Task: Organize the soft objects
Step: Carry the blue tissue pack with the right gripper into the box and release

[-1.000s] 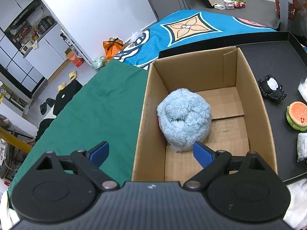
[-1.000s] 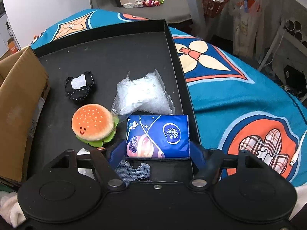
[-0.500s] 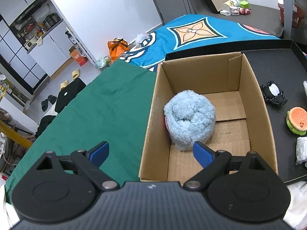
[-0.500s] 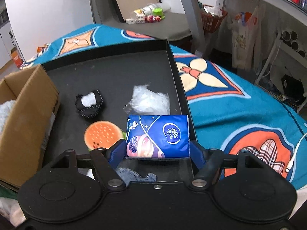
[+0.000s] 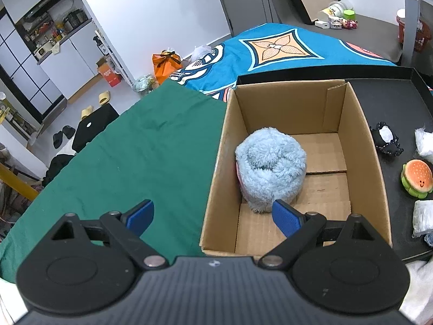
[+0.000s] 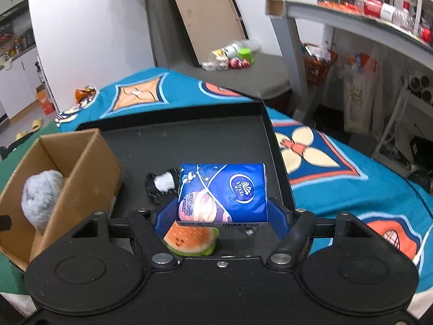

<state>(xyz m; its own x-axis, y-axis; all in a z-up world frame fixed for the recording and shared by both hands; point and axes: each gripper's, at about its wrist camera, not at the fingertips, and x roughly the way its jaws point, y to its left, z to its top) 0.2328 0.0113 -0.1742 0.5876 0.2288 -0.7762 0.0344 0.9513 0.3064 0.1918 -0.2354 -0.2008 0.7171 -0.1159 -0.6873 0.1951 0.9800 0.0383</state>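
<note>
A cardboard box (image 5: 365, 140) stands on the black tray (image 5: 400, 103) and holds a fluffy light-blue roll (image 5: 270, 173). My left gripper (image 5: 213, 214) is open and empty, above the box's near left corner. My right gripper (image 6: 219, 211) is shut on a blue tissue pack (image 6: 224, 189) and holds it above the tray (image 6: 189, 146). Below it lie a burger plush (image 6: 192, 241) and a black-and-white soft item (image 6: 162, 187). The box (image 6: 89, 173) with the blue roll (image 6: 40, 197) is to its left. The burger plush (image 5: 416, 178) and black item (image 5: 385, 143) also show right of the box.
Clear plastic-wrapped packets (image 5: 423, 216) lie on the tray's right side. A green cloth (image 5: 135, 162) covers the surface left of the box. A blue patterned cloth (image 6: 351, 176) lies around the tray. A shelf unit (image 6: 351, 27) stands at the far right.
My right gripper has lifted the tissue pack up off the tray and tilted to look further ahead. My left gripper has drawn back and up a little from the box.
</note>
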